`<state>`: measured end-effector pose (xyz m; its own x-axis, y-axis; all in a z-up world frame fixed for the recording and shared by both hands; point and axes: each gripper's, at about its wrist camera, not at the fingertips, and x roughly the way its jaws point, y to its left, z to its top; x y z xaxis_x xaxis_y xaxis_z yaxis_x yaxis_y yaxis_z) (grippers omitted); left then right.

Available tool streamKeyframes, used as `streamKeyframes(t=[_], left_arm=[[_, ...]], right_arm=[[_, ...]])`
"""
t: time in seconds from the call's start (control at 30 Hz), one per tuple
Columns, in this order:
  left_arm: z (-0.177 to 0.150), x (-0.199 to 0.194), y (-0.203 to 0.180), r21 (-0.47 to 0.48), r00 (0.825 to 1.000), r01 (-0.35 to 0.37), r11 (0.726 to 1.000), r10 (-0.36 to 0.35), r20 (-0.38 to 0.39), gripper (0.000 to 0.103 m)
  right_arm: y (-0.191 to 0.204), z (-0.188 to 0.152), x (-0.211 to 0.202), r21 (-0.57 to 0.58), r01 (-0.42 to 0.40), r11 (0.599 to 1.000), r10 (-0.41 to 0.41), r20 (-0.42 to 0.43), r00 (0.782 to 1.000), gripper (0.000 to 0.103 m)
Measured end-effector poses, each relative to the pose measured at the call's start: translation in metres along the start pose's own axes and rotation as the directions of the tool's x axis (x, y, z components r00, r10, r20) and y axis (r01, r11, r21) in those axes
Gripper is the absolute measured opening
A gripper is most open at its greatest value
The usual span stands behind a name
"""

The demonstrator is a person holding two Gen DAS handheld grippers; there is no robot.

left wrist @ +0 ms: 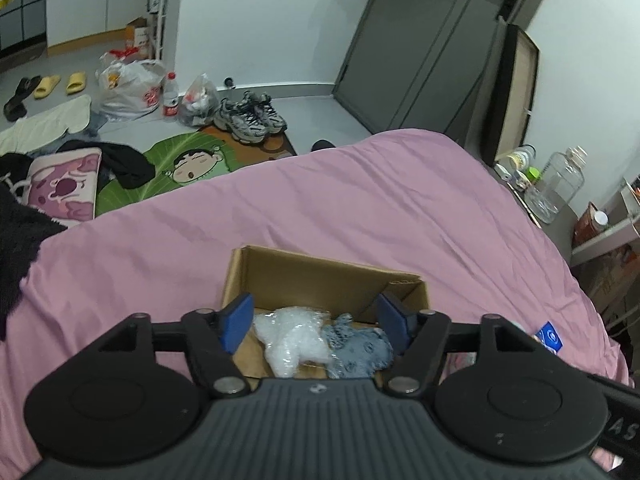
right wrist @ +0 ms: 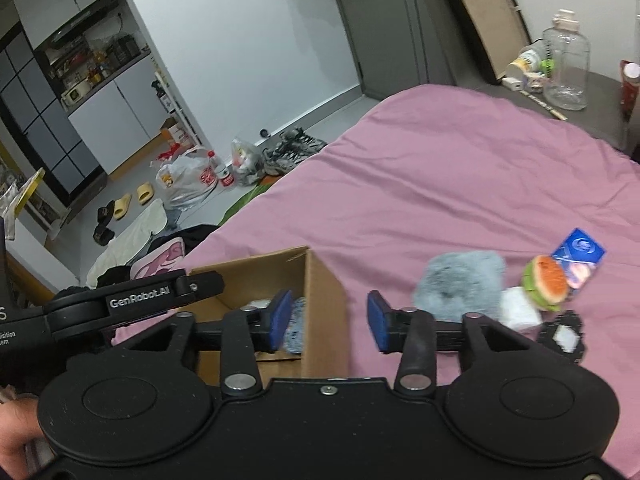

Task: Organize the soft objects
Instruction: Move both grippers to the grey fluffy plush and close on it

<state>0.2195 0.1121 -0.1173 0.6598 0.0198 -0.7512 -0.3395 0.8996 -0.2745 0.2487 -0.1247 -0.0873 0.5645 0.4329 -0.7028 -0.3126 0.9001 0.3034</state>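
Note:
An open cardboard box (left wrist: 320, 276) stands on the pink bed. Inside lie a white crinkly soft item (left wrist: 290, 340) and a blue-grey knitted item (left wrist: 358, 346). My left gripper (left wrist: 318, 322) is open and empty, hovering over the box. In the right wrist view the box (right wrist: 320, 300) is at the left. My right gripper (right wrist: 330, 320) is open and empty above the box's right wall. To its right on the bed lie a grey fluffy item (right wrist: 460, 280), a white soft piece (right wrist: 520, 308), a burger-shaped plush (right wrist: 548, 284), a blue packet (right wrist: 578, 256) and a black-and-white item (right wrist: 562, 336).
The pink bedsheet (left wrist: 360, 200) spreads beyond the box. Dark clothing (left wrist: 16, 240) lies at the bed's left edge. The floor holds a cartoon mat (left wrist: 180, 168), sneakers (left wrist: 250, 116), bags and slippers. A bedside table with a clear jar (right wrist: 566, 64) stands at the far right.

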Motion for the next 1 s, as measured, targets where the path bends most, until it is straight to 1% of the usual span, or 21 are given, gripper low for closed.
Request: streamKeyframes(t=[0.03,0.1,0.2,0.33,0.47,0.57,0.63,0.73,0.87,0.93,1.0], left_arm=[[-0.001,-0.002,-0.003,0.009,1.0,-0.002,1.0,0.002,0.003,0.073],[-0.002,-0.006,-0.009,0.028,1.0,-0.002,1.0,0.001,0.01,0.074],[-0.005,-0.013,-0.02,0.055,1.0,0.013,0.998,-0.014,0.02,0.079],[-0.009,-0.02,-0.039,0.103,0.999,0.024,0.994,-0.027,0.034,0.081],[-0.014,-0.023,-0.058,0.13,0.999,0.031,0.991,-0.035,0.033,0.082],[-0.019,-0.024,-0.074,0.166,0.999,0.022,0.986,-0.027,0.034,0.082],[-0.021,-0.025,-0.085,0.191,0.999,0.029,0.981,-0.035,0.033,0.082],[-0.024,-0.025,-0.101,0.208,0.999,0.031,0.978,-0.039,0.037,0.082],[-0.031,-0.023,-0.119,0.238,0.998,0.025,0.971,-0.038,0.052,0.081],[-0.035,-0.019,-0.127,0.261,0.998,0.021,0.965,-0.036,0.052,0.079],[-0.037,-0.016,-0.134,0.268,0.998,0.031,0.963,-0.045,0.044,0.078]], right_arm=[[-0.005,0.0,-0.004,0.001,0.002,1.0,-0.002,0.005,1.0,0.048],[-0.013,-0.001,-0.009,0.01,0.006,1.0,-0.006,0.016,1.0,0.055],[-0.028,-0.006,-0.014,0.011,0.014,1.0,-0.014,0.028,1.0,0.059],[-0.053,-0.011,-0.02,0.043,0.021,0.999,-0.022,0.043,0.999,0.059],[-0.075,-0.012,-0.026,0.083,0.022,0.996,-0.027,0.064,0.998,0.059],[-0.094,-0.015,-0.027,0.108,0.018,0.994,-0.025,0.066,0.998,0.059],[-0.105,-0.017,-0.025,0.13,0.013,0.991,-0.022,0.063,0.998,0.059],[-0.12,-0.021,-0.019,0.163,-0.006,0.987,-0.003,0.053,0.999,0.059],[-0.134,-0.026,-0.012,0.2,-0.048,0.979,0.04,0.043,0.998,0.057],[-0.139,-0.028,-0.006,0.212,-0.07,0.975,0.064,0.035,0.997,0.052],[-0.144,-0.03,0.0,0.218,-0.081,0.973,0.078,0.026,0.997,0.046]])
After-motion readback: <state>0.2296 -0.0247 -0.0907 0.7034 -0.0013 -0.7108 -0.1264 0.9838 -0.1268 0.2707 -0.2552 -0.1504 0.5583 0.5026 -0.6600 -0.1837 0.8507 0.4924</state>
